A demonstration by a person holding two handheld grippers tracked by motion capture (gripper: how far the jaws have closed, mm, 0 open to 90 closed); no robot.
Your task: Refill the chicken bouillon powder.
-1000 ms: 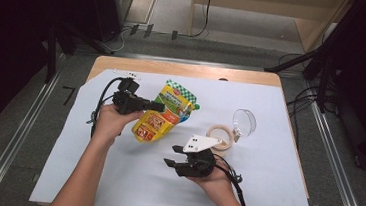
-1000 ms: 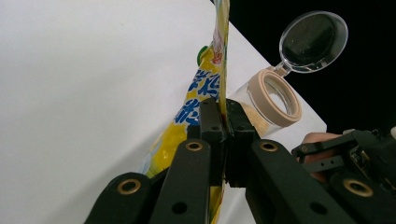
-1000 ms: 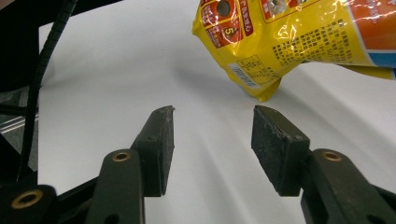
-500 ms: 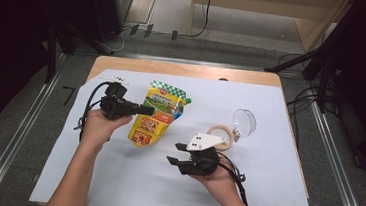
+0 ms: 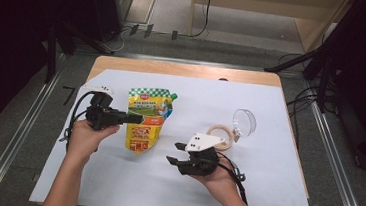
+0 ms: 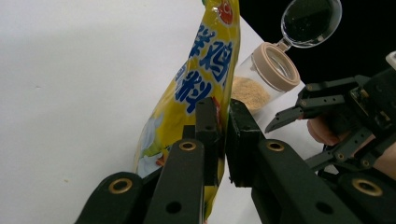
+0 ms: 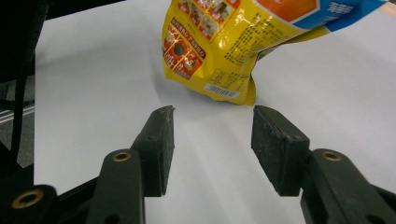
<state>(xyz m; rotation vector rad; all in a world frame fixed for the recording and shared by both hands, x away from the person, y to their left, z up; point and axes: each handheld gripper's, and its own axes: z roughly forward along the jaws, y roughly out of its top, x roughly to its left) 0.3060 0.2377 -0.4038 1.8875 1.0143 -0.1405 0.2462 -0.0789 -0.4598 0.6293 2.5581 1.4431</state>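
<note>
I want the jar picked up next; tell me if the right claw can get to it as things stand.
Probably yes. The right claw stands open and holds nothing, the open jar lies right beside it, and the pouch, pinched in the left claw, lies off to the other side.

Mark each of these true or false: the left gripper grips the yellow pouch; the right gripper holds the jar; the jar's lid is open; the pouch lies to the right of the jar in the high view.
1. The left gripper grips the yellow pouch. True; its jaws have just been opening slightly, with the pouch's edge still between them.
2. The right gripper holds the jar. False: its jaws stand apart with nothing between.
3. The jar's lid is open. True.
4. The pouch lies right of the jar. False: left of it.
</note>
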